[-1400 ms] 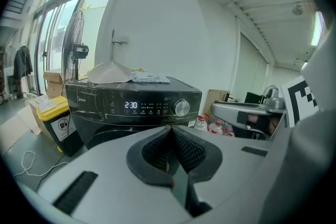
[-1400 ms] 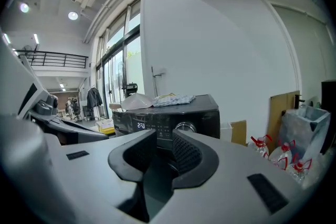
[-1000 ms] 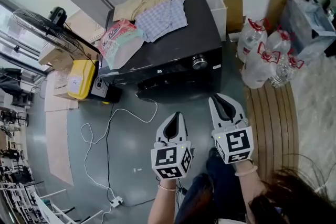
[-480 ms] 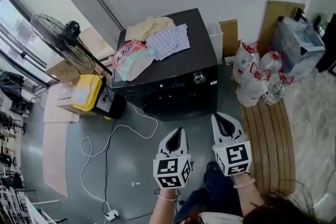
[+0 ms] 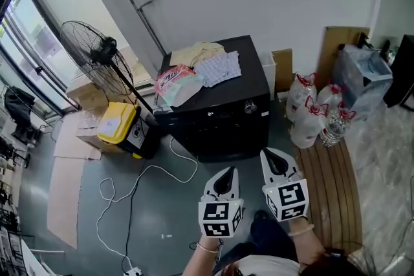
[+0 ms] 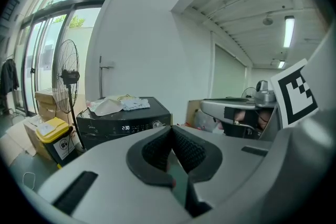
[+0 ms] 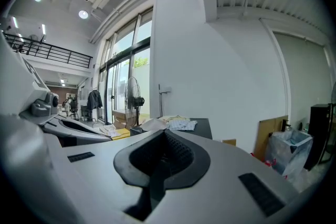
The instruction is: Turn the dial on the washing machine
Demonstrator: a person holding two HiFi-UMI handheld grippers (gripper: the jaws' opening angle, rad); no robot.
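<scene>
Silver, what looks like the small round dial (image 5: 250, 108) sits at three o'clock on the front of the black boxy washing machine (image 5: 249, 77), well apart at twelve o'clock from the grey left gripper (image 5: 226, 176) and right gripper (image 5: 272, 156), both clenched empty, so arriving shut would knock rather than grip it.

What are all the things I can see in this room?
washing machine: one, black, middle, by the wall
dial: one, silver, on the machine's front panel
clothes: a few, beige and checked, on top of the machine
soft pack: one, pink and green, on top, left of the clothes
fan: one, black, standing left of the machine
bin: one, yellow lid, floor, left of the machine
cable: one, white, on the floor
water bottles: several, clear, right of the machine
left hand-held gripper: one, grey, shut, empty
right hand-held gripper: one, grey, shut, empty
</scene>
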